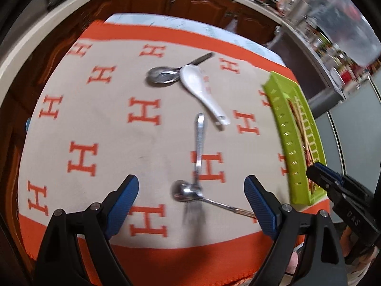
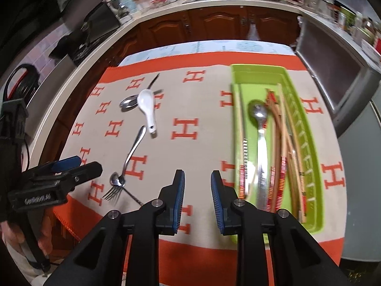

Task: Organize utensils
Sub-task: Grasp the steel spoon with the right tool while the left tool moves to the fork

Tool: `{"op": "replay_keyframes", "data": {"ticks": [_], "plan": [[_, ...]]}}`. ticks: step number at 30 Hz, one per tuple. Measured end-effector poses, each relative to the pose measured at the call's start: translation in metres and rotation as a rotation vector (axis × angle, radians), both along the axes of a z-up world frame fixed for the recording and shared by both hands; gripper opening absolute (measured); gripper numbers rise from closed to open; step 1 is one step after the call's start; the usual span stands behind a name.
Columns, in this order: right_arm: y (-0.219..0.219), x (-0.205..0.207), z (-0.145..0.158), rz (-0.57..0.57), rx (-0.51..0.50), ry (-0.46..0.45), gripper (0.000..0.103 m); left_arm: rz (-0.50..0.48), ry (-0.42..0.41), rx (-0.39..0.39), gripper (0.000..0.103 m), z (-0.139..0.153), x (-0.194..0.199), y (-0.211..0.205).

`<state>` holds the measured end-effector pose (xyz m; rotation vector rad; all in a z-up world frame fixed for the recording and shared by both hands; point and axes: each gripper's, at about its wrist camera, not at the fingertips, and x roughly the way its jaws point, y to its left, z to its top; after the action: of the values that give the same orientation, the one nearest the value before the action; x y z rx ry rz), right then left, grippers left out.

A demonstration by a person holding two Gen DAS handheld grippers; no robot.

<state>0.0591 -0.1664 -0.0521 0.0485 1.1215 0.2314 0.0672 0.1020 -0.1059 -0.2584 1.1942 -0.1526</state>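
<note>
My left gripper (image 1: 191, 190) hangs open over a steel spoon (image 1: 198, 147) whose bowl lies on a fork (image 1: 214, 205) near the cloth's front edge; nothing is gripped. Farther back a white ceramic spoon (image 1: 202, 90) rests against another steel spoon (image 1: 164, 74). My right gripper (image 2: 197, 190) stands slightly open with nothing between its pads, just left of the green tray (image 2: 257, 74). In the tray lie a steel spoon (image 2: 259, 128) and several chopsticks (image 2: 281, 147). The right wrist view also shows the left gripper (image 2: 71, 166), the white spoon (image 2: 147, 107) and the fork (image 2: 114, 191).
An orange and beige cloth with H marks (image 2: 185, 128) covers the table. Wooden cabinets and a pale countertop (image 2: 214, 2) run behind it. A grey appliance (image 2: 333, 76) stands at the right. A sleeved hand (image 2: 14, 238) holds the left gripper.
</note>
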Motion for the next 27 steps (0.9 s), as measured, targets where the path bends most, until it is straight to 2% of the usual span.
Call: {"op": "replay_keyframes", "data": {"ticks": [5,11,14,20,24,27], "plan": [[0.02,0.01,-0.011,0.037,0.005,0.033,0.025,0.066,0.028,-0.03,0.089,-0.012,0.004,0.03],[0.043,0.022,-0.027,0.09,0.031,0.083,0.025,0.082,0.034,-0.055,0.089,-0.018,0.005,0.043],[0.064,0.02,-0.037,0.179,0.033,0.106,0.025,0.086,0.039,-0.062,0.089,-0.022,0.006,0.046],[0.121,0.001,-0.06,0.408,-0.038,0.122,0.025,0.104,0.046,-0.066,0.089,-0.026,0.002,0.054],[0.143,-0.001,-0.076,0.472,-0.093,0.12,0.025,0.12,0.056,-0.073,0.089,-0.031,-0.002,0.061],[0.153,0.0,-0.085,0.506,-0.125,0.125,0.019,0.132,0.063,-0.079,0.089,-0.034,-0.004,0.067]]}}
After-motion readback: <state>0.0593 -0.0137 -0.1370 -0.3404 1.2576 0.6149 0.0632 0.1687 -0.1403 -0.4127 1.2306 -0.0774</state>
